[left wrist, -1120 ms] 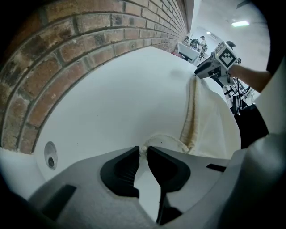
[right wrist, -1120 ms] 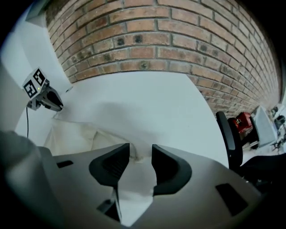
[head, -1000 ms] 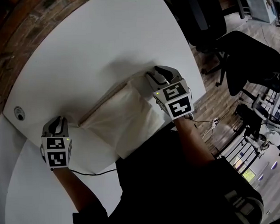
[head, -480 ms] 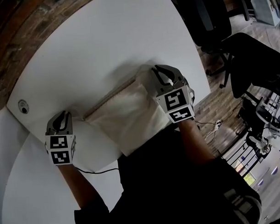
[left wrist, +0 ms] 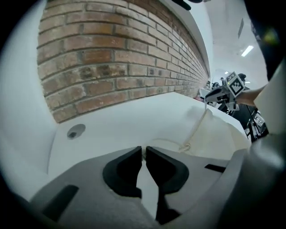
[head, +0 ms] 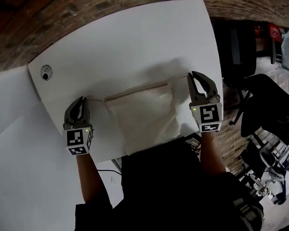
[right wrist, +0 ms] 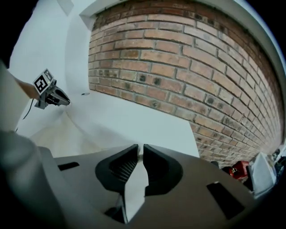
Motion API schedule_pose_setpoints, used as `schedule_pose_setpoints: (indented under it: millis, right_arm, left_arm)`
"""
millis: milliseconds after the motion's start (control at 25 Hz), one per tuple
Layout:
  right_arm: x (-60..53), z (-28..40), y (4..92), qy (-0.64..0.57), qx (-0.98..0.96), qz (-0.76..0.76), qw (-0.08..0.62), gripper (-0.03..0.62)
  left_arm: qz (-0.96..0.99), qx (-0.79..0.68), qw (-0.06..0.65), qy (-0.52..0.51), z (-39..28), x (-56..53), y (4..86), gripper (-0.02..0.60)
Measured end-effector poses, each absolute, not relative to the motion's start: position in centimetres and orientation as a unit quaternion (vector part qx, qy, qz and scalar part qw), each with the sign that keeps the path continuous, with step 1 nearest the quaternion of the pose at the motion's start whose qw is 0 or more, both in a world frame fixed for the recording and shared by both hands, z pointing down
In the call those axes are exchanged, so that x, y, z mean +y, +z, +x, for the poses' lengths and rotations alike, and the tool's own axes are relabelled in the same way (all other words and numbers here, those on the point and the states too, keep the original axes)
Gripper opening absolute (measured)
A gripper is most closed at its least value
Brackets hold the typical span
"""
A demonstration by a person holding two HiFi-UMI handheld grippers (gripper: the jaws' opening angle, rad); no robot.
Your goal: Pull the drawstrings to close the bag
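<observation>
Clenching, left gripper [left wrist: 143,150]: its jaws have just been closing and now stand almost together, nipping the pale drawstring [left wrist: 196,127] at their very tips.
Drawstring, from the left jaws: it curves a short way ahead and to the right to a small knot. From there it runs on along the bag's far edge toward the other gripper.
Right gripper [right wrist: 138,152]: its jaws have just been closing too and are drawn nearly together. A thin pale bit of cord is caught between the tips, so it grips the drawstring's other end.
Bag [head: 144,117]: a cream cloth bag lying flat between the two grippers. Its far corners sit just beside the right jaws and near the left jaws, and its near end reaches back to the table's near edge.
Table [head: 132,46]: white, and lies under both grippers.
Brick wall [left wrist: 111,53]: straight ahead of both grippers, rising past the table's far edge.
Grommet [head: 47,72]: a round fitting set in the tabletop, ahead of the left gripper and to its left, well apart from it.
</observation>
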State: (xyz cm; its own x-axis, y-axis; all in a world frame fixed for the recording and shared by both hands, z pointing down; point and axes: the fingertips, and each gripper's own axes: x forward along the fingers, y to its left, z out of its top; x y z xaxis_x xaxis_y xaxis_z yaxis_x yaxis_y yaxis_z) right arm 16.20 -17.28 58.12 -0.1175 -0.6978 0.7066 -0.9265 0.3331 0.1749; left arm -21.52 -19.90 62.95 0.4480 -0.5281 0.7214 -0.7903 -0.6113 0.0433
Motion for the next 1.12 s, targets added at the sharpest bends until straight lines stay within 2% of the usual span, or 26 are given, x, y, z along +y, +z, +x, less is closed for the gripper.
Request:
schedule_pose_setpoints:
  millis: [320,760,1120]
  right_arm:
    - [-18.2,17.7,54.3,0.091,-0.752,0.552,0.348,0.042]
    - [-18.1,18.7,43.0,-0.009,-0.772,0.585,0.249,0.041]
    - [-16.8,19.2,31.7,-0.090,-0.781,0.594,0.169,0.043]
  left_arm:
    - [0.798,-0.519,0.120,0.282,-24.2,-18.9,56.5,0.041]
    - [0.746,-0.634,0.061,0.193,-25.8,-14.4,45.8,0.041]
    - [0.707,-0.692,-0.031,0.139,-27.3,-10.6,34.3,0.041]
